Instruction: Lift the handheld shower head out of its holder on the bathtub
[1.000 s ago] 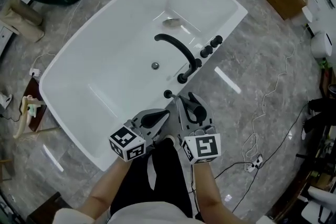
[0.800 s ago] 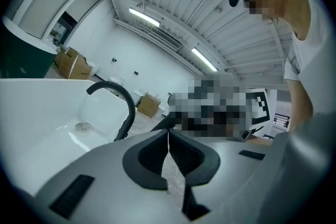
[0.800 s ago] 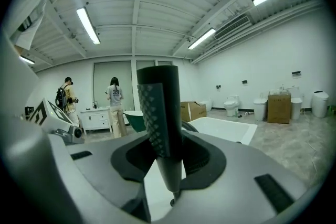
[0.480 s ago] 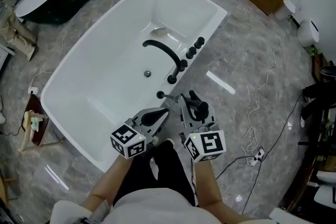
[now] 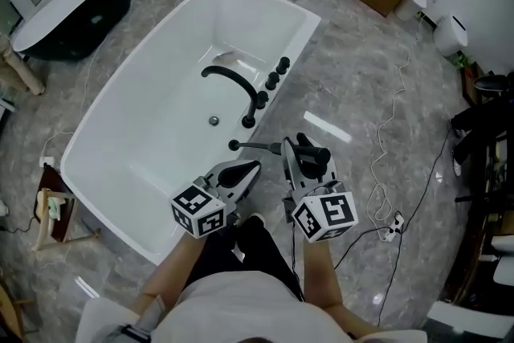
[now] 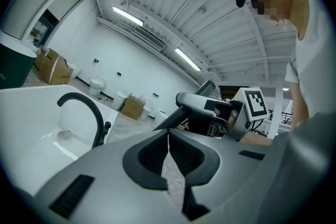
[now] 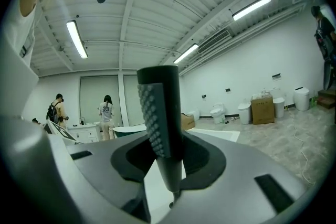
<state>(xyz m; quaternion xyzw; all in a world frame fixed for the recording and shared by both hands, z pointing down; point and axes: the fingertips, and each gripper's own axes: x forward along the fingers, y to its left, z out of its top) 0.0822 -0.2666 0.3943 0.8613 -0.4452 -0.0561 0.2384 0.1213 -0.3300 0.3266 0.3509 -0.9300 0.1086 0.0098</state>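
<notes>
Pinching the black shower head [image 7: 157, 107] with its nubby spray face, the right gripper [image 5: 295, 153] has it just beside the bathtub [image 5: 144, 132] rim. Since a second ago it's come away from the holder [image 5: 234, 145], hose [image 5: 259, 146] trailing; the left gripper [image 5: 250, 169] has its jaws pressed together, empty.

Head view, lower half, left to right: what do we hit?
Small wooden stand → left gripper, shut and empty → right gripper clamped on the shower head → white power strip on the floor.
</notes>
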